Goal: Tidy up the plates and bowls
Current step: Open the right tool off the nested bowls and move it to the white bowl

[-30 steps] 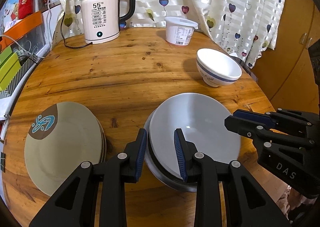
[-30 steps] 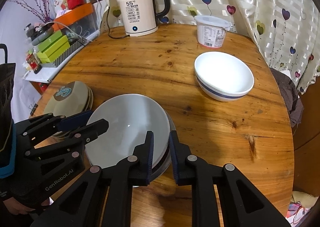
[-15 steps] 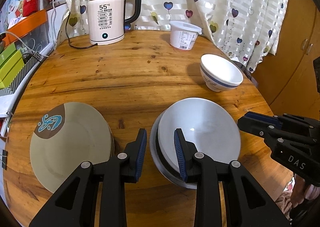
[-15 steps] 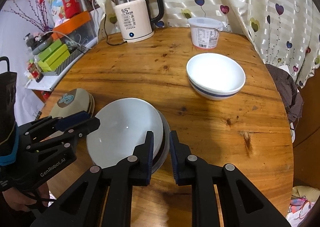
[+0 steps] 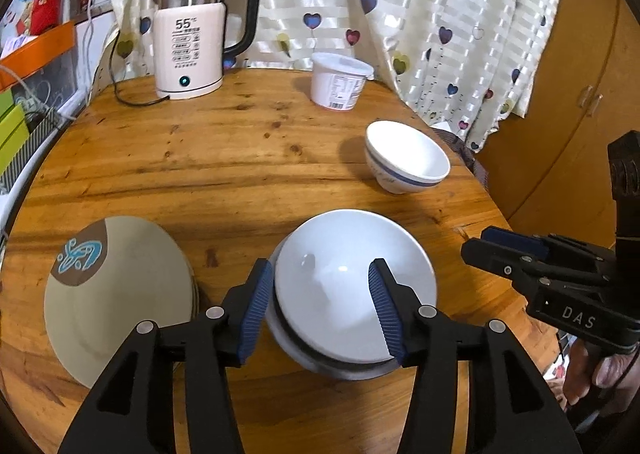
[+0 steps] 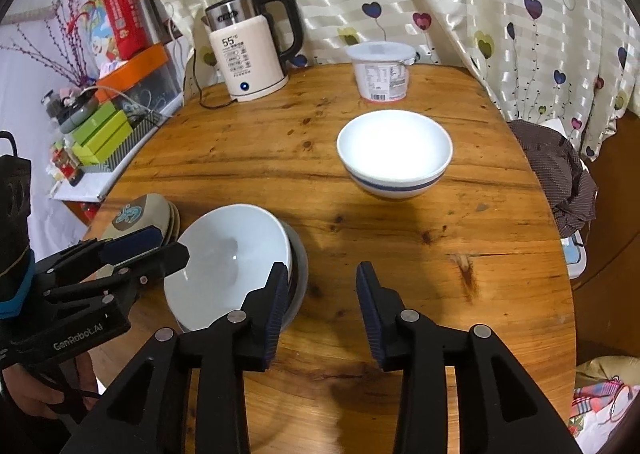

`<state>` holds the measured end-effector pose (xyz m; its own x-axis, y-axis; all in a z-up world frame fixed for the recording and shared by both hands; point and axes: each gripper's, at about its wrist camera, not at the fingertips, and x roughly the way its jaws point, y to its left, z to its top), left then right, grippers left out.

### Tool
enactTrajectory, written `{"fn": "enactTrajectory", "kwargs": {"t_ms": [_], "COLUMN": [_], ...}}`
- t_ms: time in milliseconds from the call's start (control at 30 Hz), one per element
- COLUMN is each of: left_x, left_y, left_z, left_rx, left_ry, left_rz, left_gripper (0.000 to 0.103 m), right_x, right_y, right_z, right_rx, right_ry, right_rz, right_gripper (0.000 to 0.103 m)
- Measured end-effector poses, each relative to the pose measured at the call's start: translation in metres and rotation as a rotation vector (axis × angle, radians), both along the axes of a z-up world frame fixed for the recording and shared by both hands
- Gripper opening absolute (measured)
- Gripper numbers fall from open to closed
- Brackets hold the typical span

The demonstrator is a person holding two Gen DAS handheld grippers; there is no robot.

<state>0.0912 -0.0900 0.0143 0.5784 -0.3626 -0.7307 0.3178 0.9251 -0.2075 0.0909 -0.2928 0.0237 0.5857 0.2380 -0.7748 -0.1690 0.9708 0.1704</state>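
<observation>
A white bowl (image 5: 352,286) sits nested on a second dish at the near side of the round wooden table (image 5: 240,158). My left gripper (image 5: 322,294) hovers over its near rim with its jaws opening; the pads stand apart from the rim on both sides. My right gripper (image 6: 322,278) is just right of the same white bowl (image 6: 228,266), its jaws opening over bare wood with nothing between them. To the left lies a stack of beige plates (image 5: 116,302) with a brown and blue mark. A white bowl with a blue stripe (image 6: 394,158) stands alone farther back on the right.
An electric kettle (image 5: 192,50) with its cord and a lidded white tub (image 5: 340,82) stand at the table's far edge before a heart-patterned curtain. Shelves with boxes (image 6: 100,130) are off the left edge. A brown cloth (image 6: 560,174) hangs beyond the right edge.
Both grippers held the stacked white bowl's rim between narrow jaws; both have now spread and let it go. The right gripper has drawn right, off the bowl. The bowl rests on its stack.
</observation>
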Motion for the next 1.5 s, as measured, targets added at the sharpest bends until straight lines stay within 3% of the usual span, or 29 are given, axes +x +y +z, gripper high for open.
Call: {"fn": "enactTrajectory", "kwargs": {"t_ms": [900, 1333, 1500], "left_x": [0.054, 0.115, 0.139], "left_y": [-0.048, -0.078, -0.088], "left_z": [0.017, 0.013, 0.003], "left_rx": [0.0, 0.003, -0.005], "left_ry": [0.038, 0.1, 0.139], "left_rz": [-0.118, -0.121, -0.128], "left_gripper": [0.055, 0.055, 0.055], "right_x": [0.034, 0.08, 0.101], "right_y": [-0.051, -0.082, -0.09], "right_z": [0.006, 0.001, -0.01], "right_rx": [0.019, 0.052, 0.068], "right_ry": [-0.024, -0.008, 0.026], "right_rz": [-0.09, -0.131, -0.135], "right_gripper": [0.035, 0.033, 0.027]}}
